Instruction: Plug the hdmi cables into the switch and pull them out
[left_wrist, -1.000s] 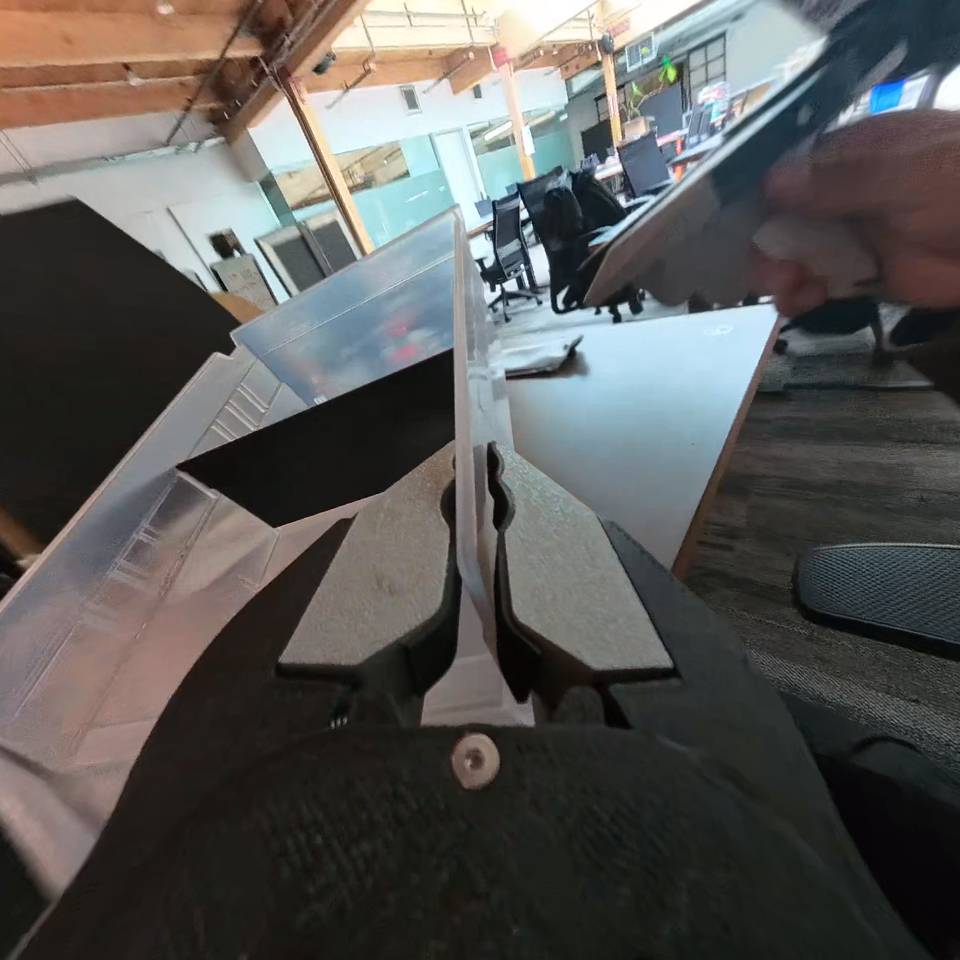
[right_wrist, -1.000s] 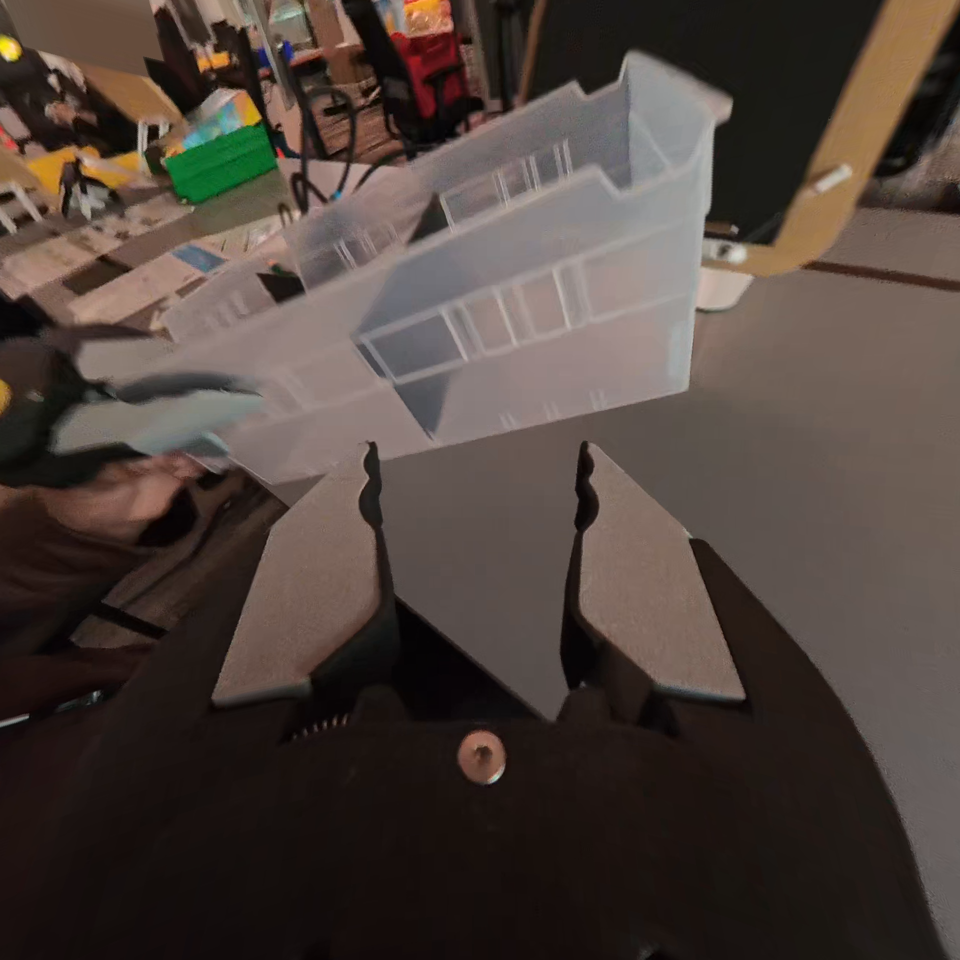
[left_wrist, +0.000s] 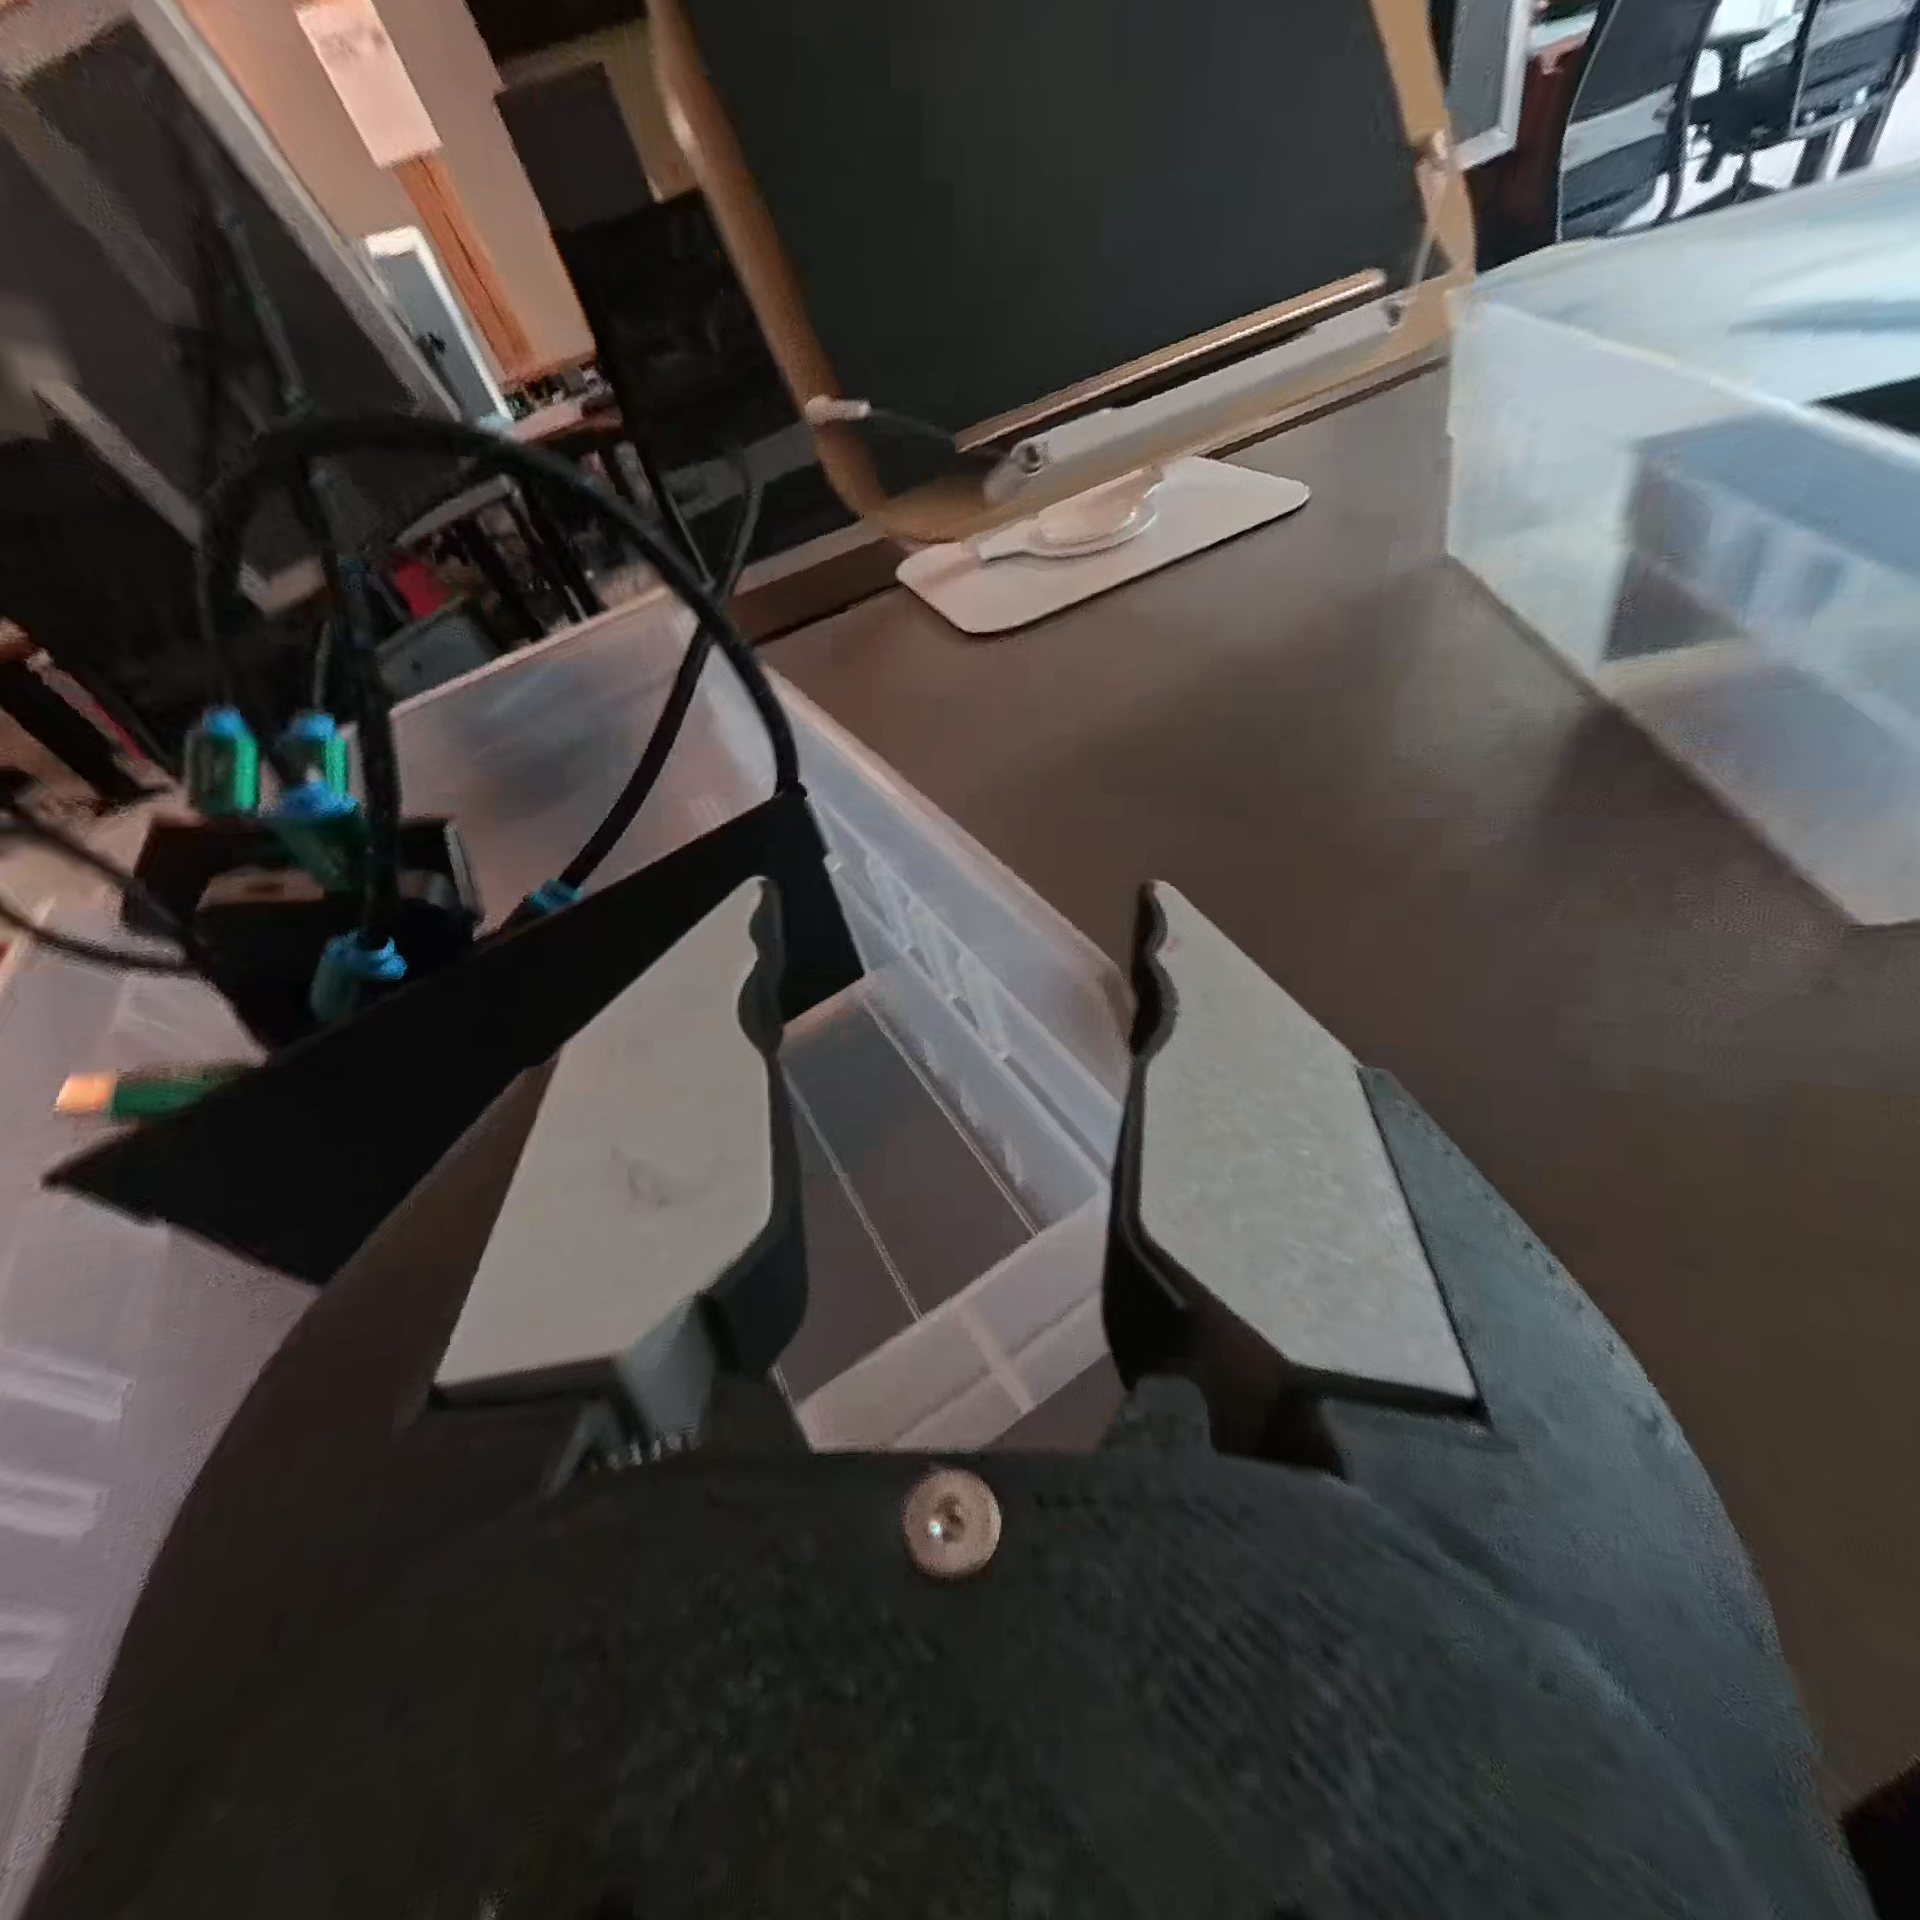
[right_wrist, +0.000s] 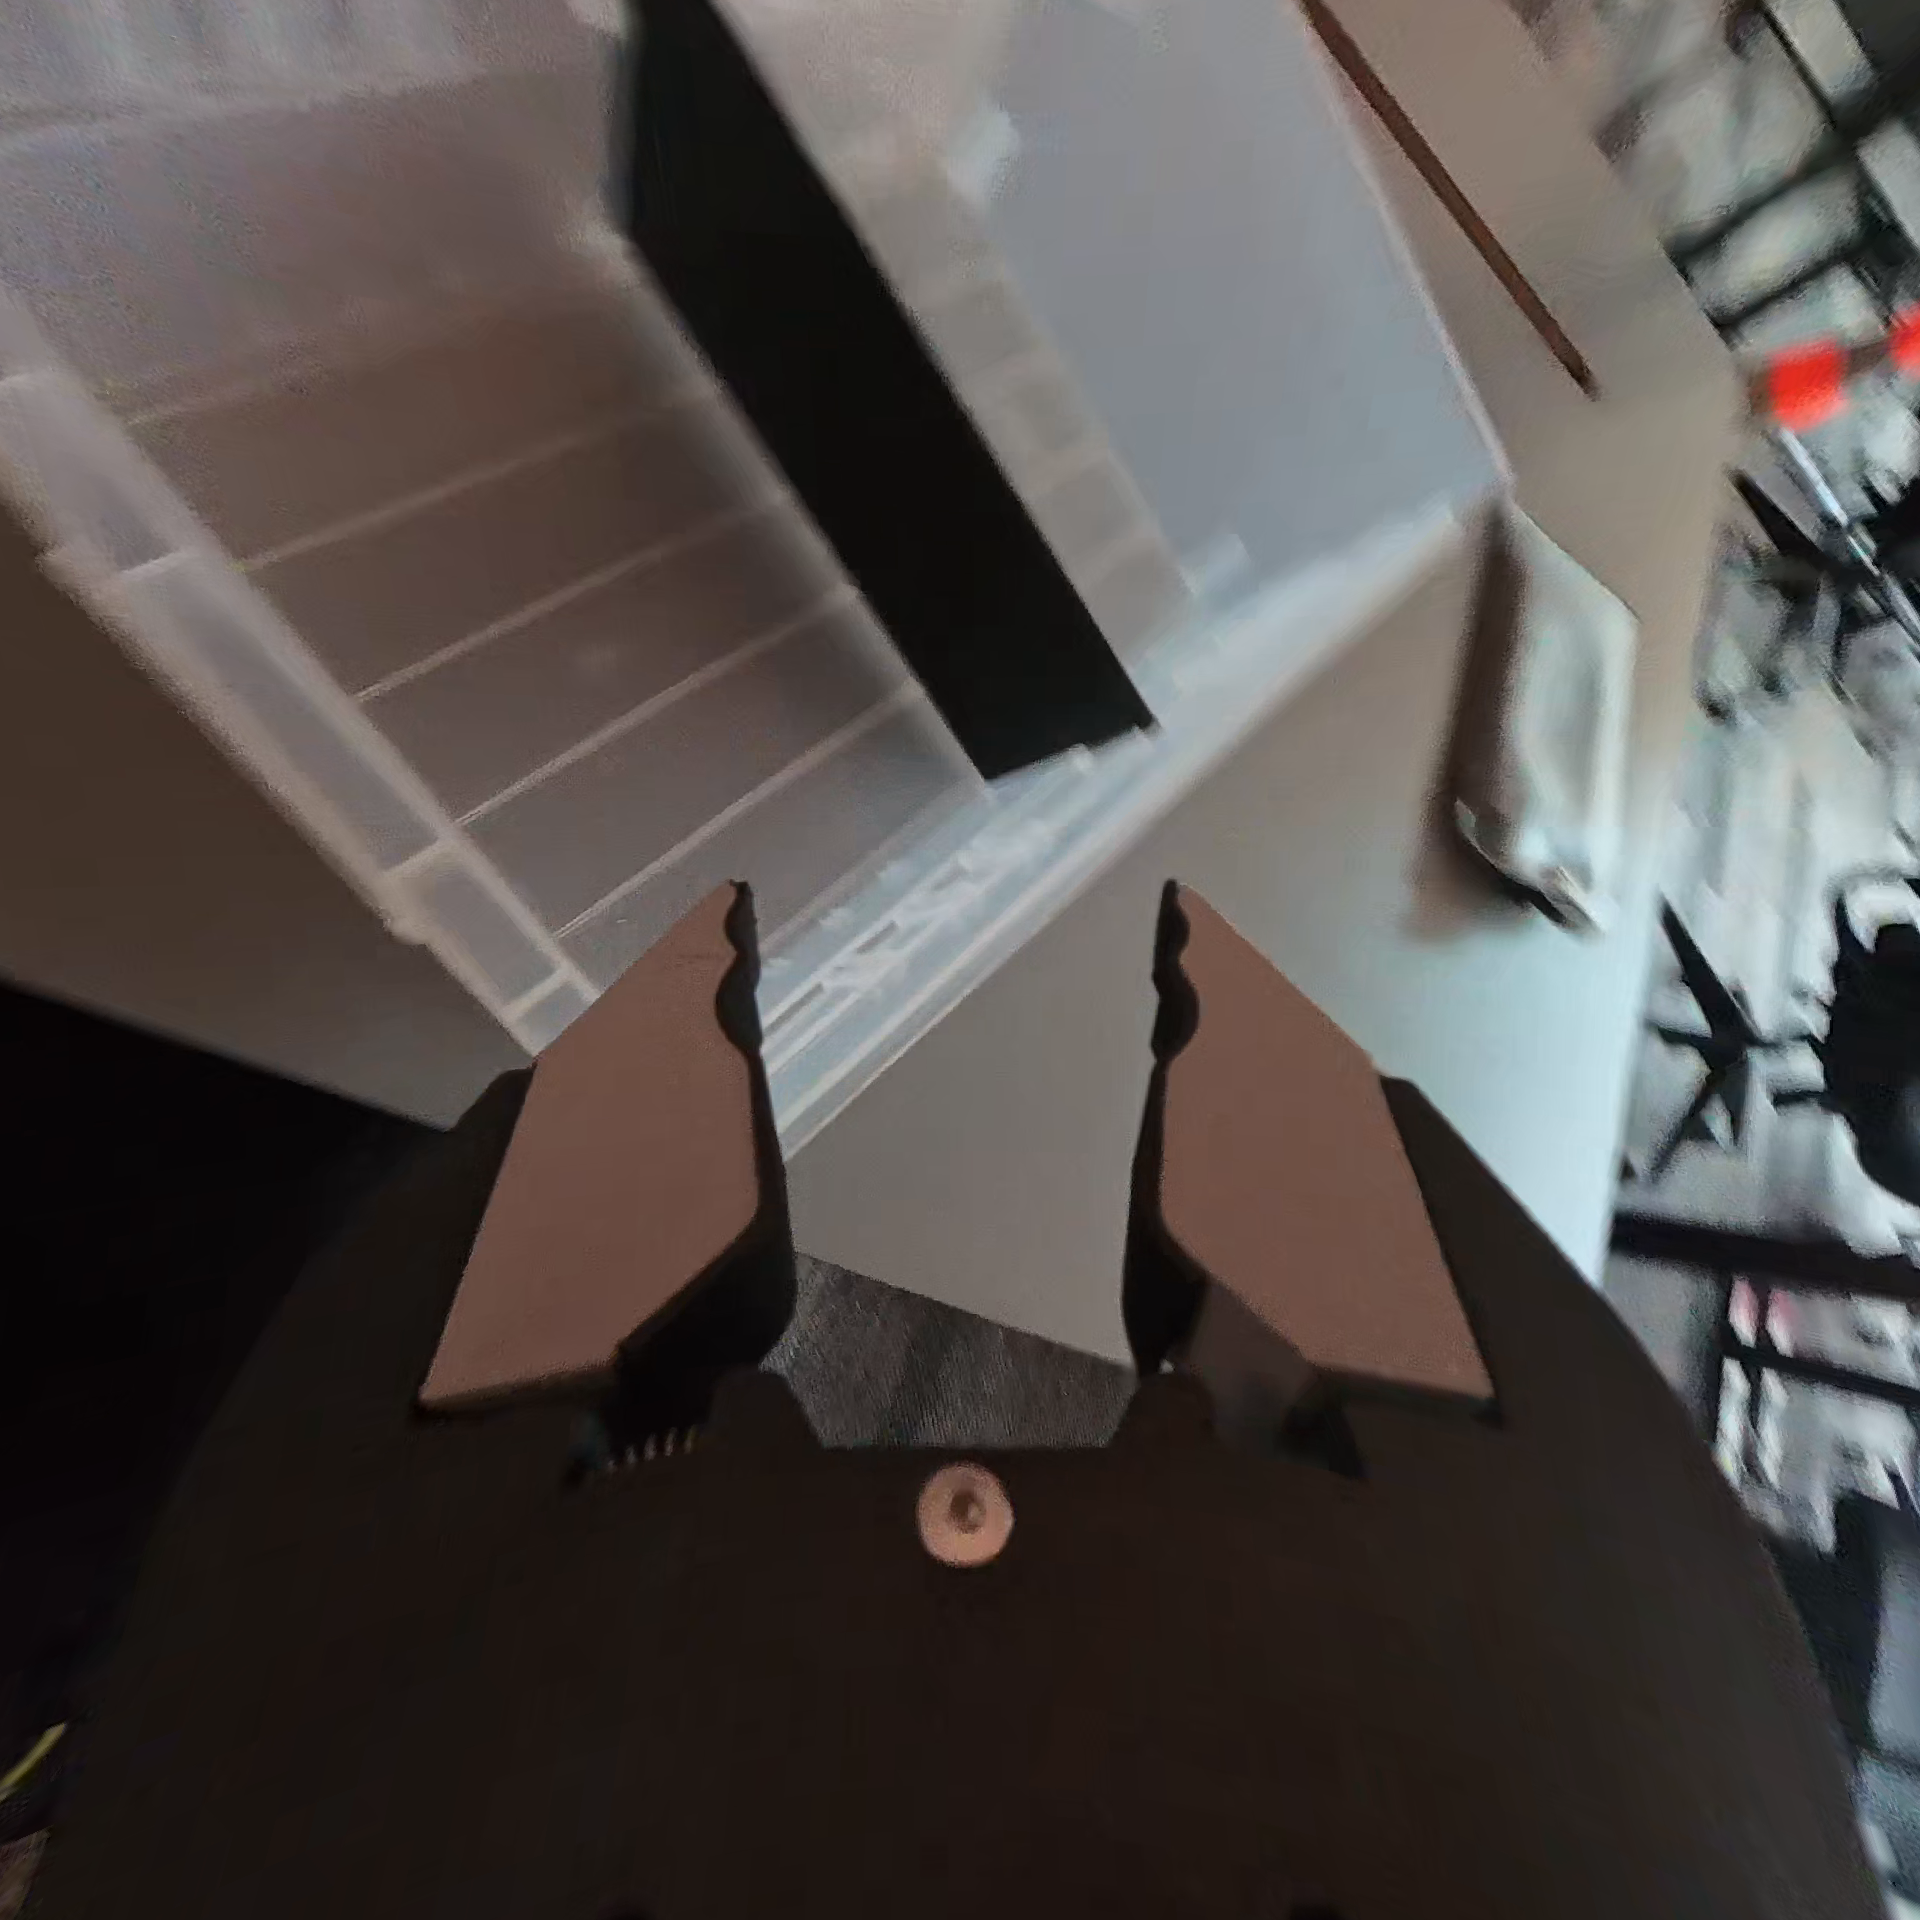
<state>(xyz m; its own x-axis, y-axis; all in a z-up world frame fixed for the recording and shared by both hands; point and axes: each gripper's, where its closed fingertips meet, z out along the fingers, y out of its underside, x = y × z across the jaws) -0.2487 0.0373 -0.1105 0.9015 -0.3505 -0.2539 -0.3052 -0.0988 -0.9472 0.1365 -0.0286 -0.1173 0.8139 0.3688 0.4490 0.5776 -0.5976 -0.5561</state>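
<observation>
Left wrist view is showing the left gripper (left_wrist: 951, 904) hanging above the near end of a clear plastic bin (left_wrist: 966, 997), tilted down toward it, with its two grey fingers (left_wrist: 665, 1132) standing well apart and nothing between them. A black divider (left_wrist: 447, 1049) is slanting across the bin just beyond the left fingertip. Farther left, inside the bin, black hdmi cables (left_wrist: 727, 665) are arching up and dropping down to a black switch (left_wrist: 239, 894), where blue-and-green plugs (left_wrist: 301, 769) are clustering; whether they are seated in the ports is too blurred to tell. One green plug with a gold tip (left_wrist: 135, 1093) is lying loose beside the divider. A second clear bin (left_wrist: 1662, 582) is sitting on the dark bench (left_wrist: 1299, 831) to the right, and a monitor stand (left_wrist: 1101, 540) is resting behind.

Right wrist view is showing the right gripper (right_wrist: 956, 904) rolled sideways over the bench (right_wrist: 1039, 1195), so the scene is running diagonally. Its fingers (right_wrist: 644, 1132) are also spread wide and gripping nothing. Beyond the tips, a clear bin (right_wrist: 582, 665) with a black divider (right_wrist: 862, 436) is lying on the bench. Neither cables nor switch are showing here, and the background is heavily blurred.
</observation>
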